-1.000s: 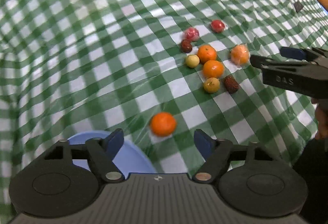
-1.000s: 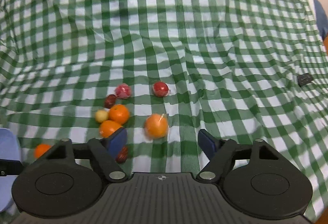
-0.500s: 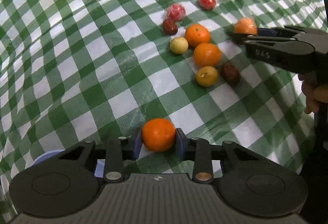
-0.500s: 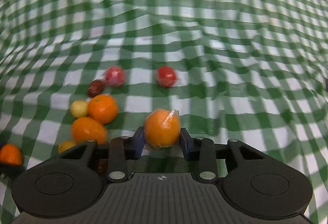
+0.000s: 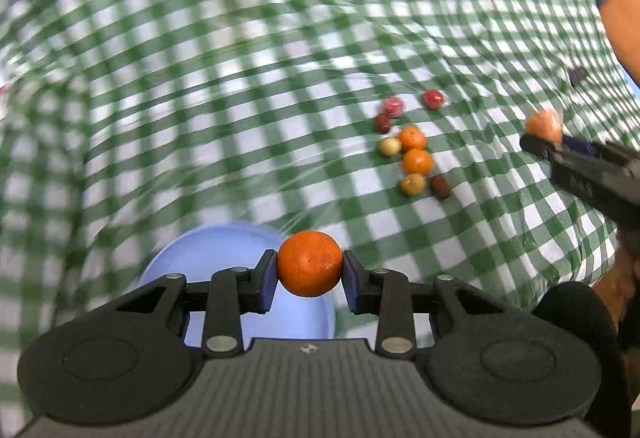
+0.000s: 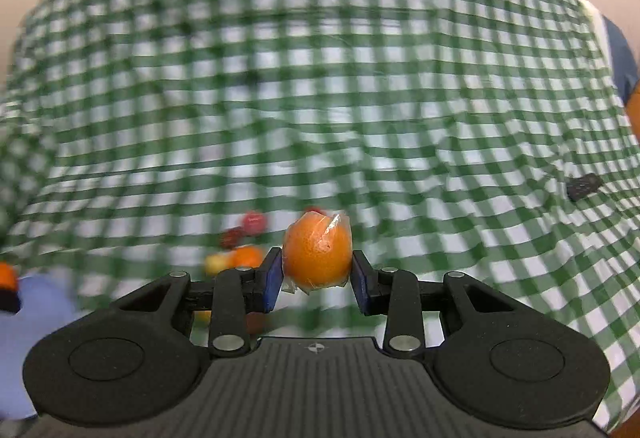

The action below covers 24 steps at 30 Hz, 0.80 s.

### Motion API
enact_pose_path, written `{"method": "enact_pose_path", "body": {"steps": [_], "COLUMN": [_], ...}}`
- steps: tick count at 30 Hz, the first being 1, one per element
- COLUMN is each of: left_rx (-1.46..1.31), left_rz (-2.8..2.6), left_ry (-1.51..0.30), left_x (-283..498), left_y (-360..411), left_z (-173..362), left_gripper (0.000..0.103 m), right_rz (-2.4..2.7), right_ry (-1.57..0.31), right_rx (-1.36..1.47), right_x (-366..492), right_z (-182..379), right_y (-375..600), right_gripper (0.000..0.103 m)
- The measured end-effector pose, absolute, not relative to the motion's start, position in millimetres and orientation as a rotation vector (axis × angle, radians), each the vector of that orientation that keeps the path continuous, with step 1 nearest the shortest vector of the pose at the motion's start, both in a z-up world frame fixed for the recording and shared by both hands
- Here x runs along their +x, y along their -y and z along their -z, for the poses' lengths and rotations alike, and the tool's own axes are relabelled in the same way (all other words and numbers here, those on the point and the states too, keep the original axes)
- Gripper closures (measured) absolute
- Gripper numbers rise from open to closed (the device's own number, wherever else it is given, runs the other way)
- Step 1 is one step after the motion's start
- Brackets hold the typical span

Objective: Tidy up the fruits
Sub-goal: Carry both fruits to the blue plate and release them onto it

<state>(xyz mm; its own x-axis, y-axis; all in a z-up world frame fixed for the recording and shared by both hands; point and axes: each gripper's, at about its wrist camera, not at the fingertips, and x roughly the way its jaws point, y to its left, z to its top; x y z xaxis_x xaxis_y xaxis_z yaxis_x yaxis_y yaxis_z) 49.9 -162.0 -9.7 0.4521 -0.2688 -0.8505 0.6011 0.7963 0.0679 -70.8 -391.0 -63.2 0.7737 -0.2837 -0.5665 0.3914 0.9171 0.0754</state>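
- While both hands are raised above the checked cloth, the left tongs (image 5: 310,276) are clamped on a bare orange (image 5: 309,263), its blue pads (image 5: 267,280) pressing the fruit from either side; the jaws have just closed in onto it.
- Directly beyond and below that orange lies a pale blue plate (image 5: 192,258), its rim showing to the left of the fruit and its floor under the tongs. Judged from this, the plate is the likely drop spot, and the left hand is plainly the nearer of the two.
- The right tongs (image 6: 318,276) grip a second orange wrapped in clear film (image 6: 318,254), pads tight on its sides; these jaws too have just closed on their fruit.
- From the right wrist view the same plate (image 6: 44,298) sits at the far left edge, well apart from the right tongs, so that hand would need to travel left across the fruit pile to reach it.
- Between the two hands, a cluster of loose fruit (image 5: 412,149) rests on the green-and-white cloth covering the surface (image 5: 240,97): two more oranges, two small yellow fruits, two dark red ones and two red ones, all near each other.
- A small dark object (image 6: 584,185) lies alone far to the right; what it is cannot be told.
- Both views are blurred.
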Motion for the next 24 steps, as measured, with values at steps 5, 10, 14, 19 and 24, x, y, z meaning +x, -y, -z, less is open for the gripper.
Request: {"method": "enact_pose_path", "body": {"steps": [5, 10, 14, 19, 24], "left_rx": [0.322, 0.255, 0.21, 0.167, 0.136], "left_rz": [0.473, 0.408, 0.374, 0.343, 0.329], "left_ry": [-0.952, -0.957, -0.959, -0.944, -0.933], "left_x": [19.7, -6.8, -21.6, -31.9, -32.2], "left_y": [100.2, 49.1, 18.7, -6.5, -19.0], "left_z": [-14.0, -21.4, -23.1, -27.0, -30.1], "left_gripper": [0.065, 0.065, 0.065, 0.065, 0.066], "right_rz": [0.209, 0.07, -0.015, -0.078, -0.101], "right_ry": [-0.612, -0.638, -0.653, -0.66, -0.654], "right_rx": [0.194, 0.179, 0.146, 0.092, 0.051], "right_x": [-92.4, -114.7, -122.6, -132.8, -136.4], "right_z": [46.7, 29.6, 23.5, 20.0, 15.1], "right_y": [327.0, 248.4, 208.3, 175.5, 164.8], "right_gripper": [0.065, 0.065, 0.065, 0.065, 0.065]}}
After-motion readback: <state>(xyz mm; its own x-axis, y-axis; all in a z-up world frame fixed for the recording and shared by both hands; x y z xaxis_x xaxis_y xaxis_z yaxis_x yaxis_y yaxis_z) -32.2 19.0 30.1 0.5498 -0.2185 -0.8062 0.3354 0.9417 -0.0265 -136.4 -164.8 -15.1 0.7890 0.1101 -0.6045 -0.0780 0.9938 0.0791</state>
